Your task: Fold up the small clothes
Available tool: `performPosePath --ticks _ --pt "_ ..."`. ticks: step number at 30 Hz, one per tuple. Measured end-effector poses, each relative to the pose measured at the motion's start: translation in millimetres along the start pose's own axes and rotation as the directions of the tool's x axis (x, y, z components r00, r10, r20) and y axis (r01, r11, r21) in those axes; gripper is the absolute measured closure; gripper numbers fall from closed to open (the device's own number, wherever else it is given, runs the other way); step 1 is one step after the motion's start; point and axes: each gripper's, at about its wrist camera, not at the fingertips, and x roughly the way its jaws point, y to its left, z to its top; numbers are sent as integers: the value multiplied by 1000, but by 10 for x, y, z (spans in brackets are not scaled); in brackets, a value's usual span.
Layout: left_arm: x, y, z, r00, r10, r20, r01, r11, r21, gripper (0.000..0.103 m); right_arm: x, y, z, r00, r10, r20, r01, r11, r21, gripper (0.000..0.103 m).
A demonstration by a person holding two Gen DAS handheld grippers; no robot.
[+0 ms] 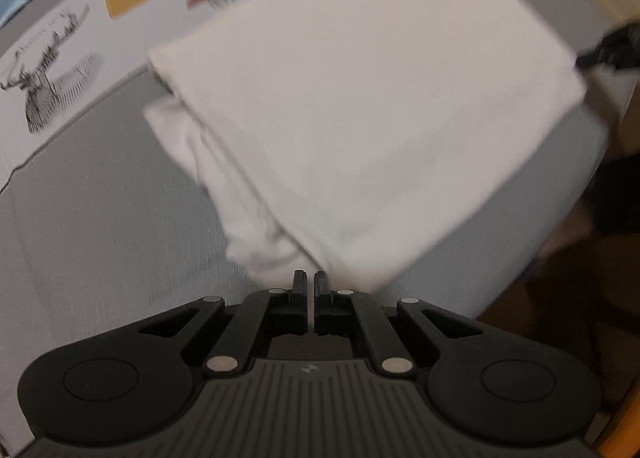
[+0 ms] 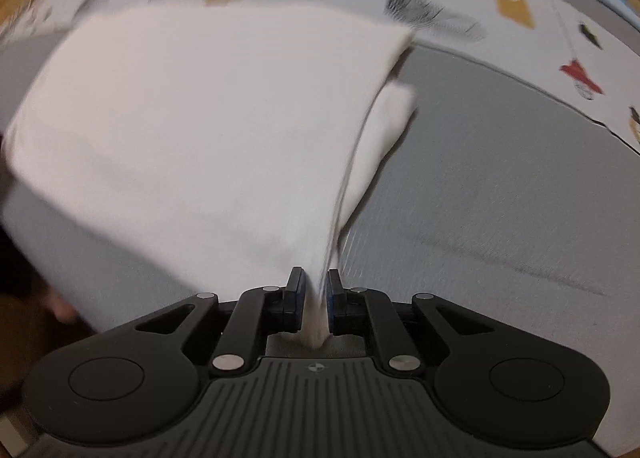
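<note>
Both grippers point steeply down over a grey mat (image 1: 100,218) spread on a white cloth printed with a moose and small coloured figures (image 1: 60,54). A white garment (image 1: 360,118), folded over into several layers and blurred in both views, stretches across the mat between the two tools and rises from them toward its far corners. The right gripper (image 2: 316,286) is nearly closed, its blue-padded fingers (image 2: 296,298) pinching a bunched corner of the garment, which runs down between them and fans out ahead and to the left; a loose flap hangs just to the right of that fold. The left gripper (image 1: 310,284) has its jaws all but together, with only a slit between the black fingertips (image 1: 299,282); the near corner of the garment meets them right at the tips, though whether any cloth is caught in that slit cannot be told from this view. At the far right edge of the left wrist view, the other tool shows as a dark shape at the garment's opposite corner
</note>
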Motion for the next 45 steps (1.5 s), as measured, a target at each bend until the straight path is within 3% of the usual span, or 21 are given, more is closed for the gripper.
performPosePath --ticks 1,3,5,7,9,11,13,16,18,21,24,27,28,29,30,31,33,34,38,45 --pt "-32 15 4 1000 -4 17 4 1000 -9 100 27 -21 -4 1000 -12 -8 12 1000 5 89" --pt "-31 12 40 999 -11 36 11 1000 -19 100 143 -1 -34 998 -37 -57 36 999 -27 75" --pt "10 7 70 999 -22 34 23 1000 -12 97 231 95 -62 993 -74 -90 65 993 -98 69" --pt "139 -60 67 1000 -5 2 5 1000 13 86 211 97 -45 993 -83 -84 75 993 -94 67" --pt "342 -137 54 995 62 -79 -56 996 76 72 137 76 3 994 -87 -64 84 995 -51 67" --pt "364 -156 32 991 93 -96 -83 991 103 67 0 60 42 992 -122 -13 122 992 -22 67" --pt "247 -94 62 994 93 -60 -90 995 49 67 -175 73 71 981 -183 63 182 983 17 66" --pt "-113 33 119 990 117 78 -113 992 -54 67 -491 206 142 935 -276 223 265 961 78 62" --pt "-418 117 151 972 163 171 -140 980 -139 60 -728 306 160 898 -296 325 270 955 124 54" --pt "-899 216 193 914 281 293 -196 937 -288 44 -934 465 210 856 -275 438 219 960 176 54" --pt "-1240 175 127 887 274 370 -127 918 -376 40 -960 752 284 835 -239 496 168 968 184 54" --pt "-1317 164 -17 861 304 408 -100 888 -449 40 -849 1087 369 831 -190 523 121 979 165 54" --pt "-1267 187 -46 865 310 395 -101 878 -468 40 -796 1216 379 832 -172 528 108 983 149 54" --pt "-1234 212 -62 885 314 344 -114 863 -492 40 -765 1346 360 832 -159 531 103 986 134 55" --pt "-1224 241 -76 892 330 307 -133 843 -521 40 -711 1464 376 835 -141 533 96 989 112 57" --pt "-1258 265 -101 888 347 302 -141 831 -538 40 -681 1563 392 837 -127 533 90 991 95 63" --pt "-1310 320 -145 882 353 313 -135 824 -550 40 -639 1814 408 847 -87 525 70 996 53 99" --pt "-1307 359 -155 882 355 309 -133 818 -560 40 -597 1930 431 853 -68 518 58 998 36 101" --pt "-1249 468 -165 892 355 280 -142 808 -572 40 -429 2324 497 873 2 488 21 999 -42 101" --pt "-1148 707 -252 892 365 267 -149 795 -588 40 -175 3049 541 881 148 450 -33 967 -253 100"
